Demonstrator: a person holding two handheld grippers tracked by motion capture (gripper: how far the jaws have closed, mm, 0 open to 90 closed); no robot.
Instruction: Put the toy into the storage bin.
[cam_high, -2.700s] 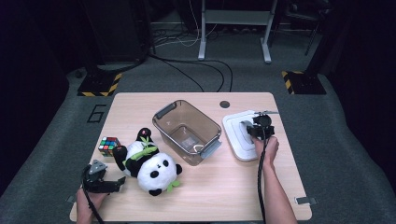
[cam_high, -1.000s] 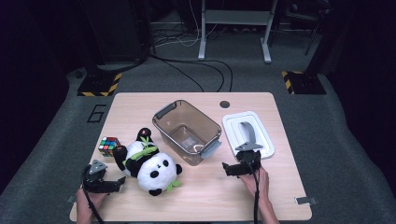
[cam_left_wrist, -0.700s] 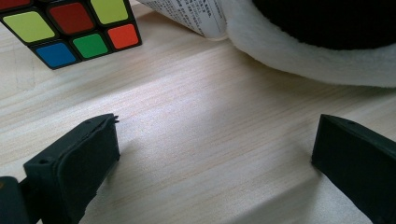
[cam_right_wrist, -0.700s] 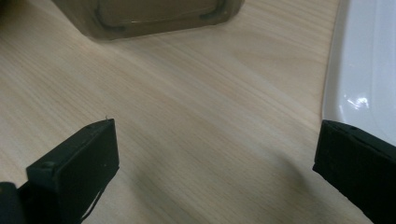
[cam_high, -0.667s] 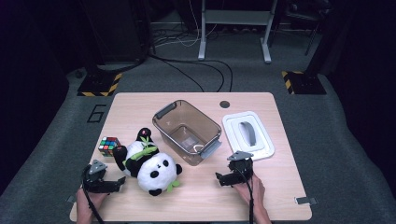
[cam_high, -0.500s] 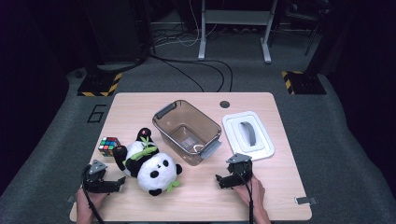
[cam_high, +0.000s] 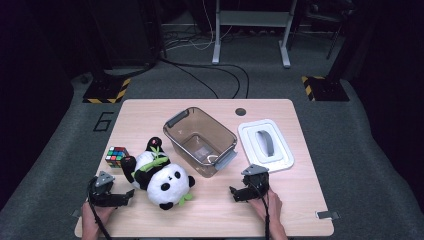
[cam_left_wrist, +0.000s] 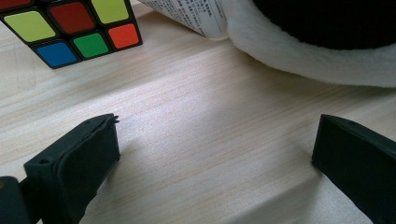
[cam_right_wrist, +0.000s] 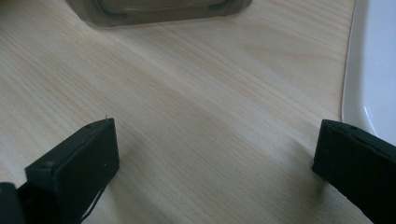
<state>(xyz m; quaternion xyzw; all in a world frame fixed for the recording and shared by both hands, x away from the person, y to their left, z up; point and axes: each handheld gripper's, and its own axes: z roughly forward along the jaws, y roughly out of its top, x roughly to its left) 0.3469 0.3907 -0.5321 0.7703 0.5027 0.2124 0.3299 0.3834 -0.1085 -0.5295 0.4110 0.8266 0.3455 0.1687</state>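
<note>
Panda plush is left lying on the table beside the left gripper, whose jaws are spread wide, probably for grasping it, while the right gripper is likewise held wide, empty.

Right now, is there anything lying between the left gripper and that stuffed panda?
Nothing visible does. The left gripper sits open on the table just left of the panda, with bare wood between them. In the left gripper view the panda lies just ahead of the jaws, and the puzzle cube stands off to one side.
</note>
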